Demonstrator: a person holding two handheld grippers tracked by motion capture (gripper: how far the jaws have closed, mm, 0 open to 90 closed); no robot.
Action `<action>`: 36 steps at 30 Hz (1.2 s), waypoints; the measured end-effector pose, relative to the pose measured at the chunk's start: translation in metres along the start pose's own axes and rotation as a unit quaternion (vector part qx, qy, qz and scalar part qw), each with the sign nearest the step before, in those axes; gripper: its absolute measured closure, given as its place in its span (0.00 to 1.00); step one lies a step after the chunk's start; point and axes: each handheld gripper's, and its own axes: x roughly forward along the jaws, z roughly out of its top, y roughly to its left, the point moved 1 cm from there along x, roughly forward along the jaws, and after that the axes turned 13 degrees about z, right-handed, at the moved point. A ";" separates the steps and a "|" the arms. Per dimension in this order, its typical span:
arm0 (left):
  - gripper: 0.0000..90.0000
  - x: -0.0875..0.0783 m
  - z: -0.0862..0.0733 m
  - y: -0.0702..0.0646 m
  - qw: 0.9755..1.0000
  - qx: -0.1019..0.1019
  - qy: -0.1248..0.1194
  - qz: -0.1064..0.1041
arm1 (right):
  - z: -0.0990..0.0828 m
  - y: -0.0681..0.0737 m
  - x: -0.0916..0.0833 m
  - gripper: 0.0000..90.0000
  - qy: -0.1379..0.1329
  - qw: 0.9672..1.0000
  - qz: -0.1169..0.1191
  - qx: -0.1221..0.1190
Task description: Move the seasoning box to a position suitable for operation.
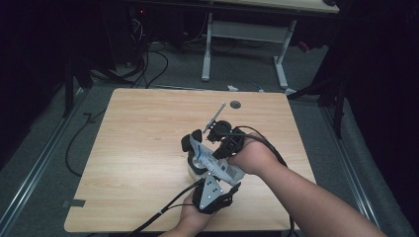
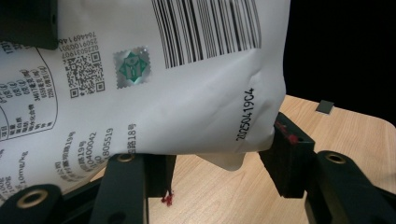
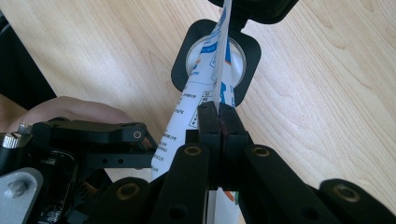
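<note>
Right gripper (image 3: pixel 219 122) pinches the pouch (image 3: pixel 205 74) edge, jaws pressed together. Left gripper (image 2: pixel 219 158) jaws straddle the pouch's lower corner; grip uncertain. Pouch is tilted over the cup (image 1: pixel 196 168), mid-table, near side. Pour seems underway; contents unseen.

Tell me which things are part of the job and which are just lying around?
Part of the job:
- white printed pouch
- white cup in its black holder
- right gripper, shut on the pouch's edge
- left gripper, fingers on either side of the pouch

Just lying around:
- thin grey stick
- round dark hole in the table
</note>
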 end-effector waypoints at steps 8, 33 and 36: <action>0.55 0.000 0.000 0.001 1.000 -0.001 0.000 0.001 | 0.001 0.000 0.000 1.00 0.001 1.000 -0.002 0.002; 0.56 0.001 0.001 0.002 1.000 0.001 -0.003 0.002 | 0.002 -0.001 0.000 1.00 -0.003 1.000 -0.002 -0.001; 0.56 0.001 0.000 0.002 1.000 0.003 -0.003 0.002 | 0.001 0.000 0.000 1.00 -0.001 1.000 -0.004 0.002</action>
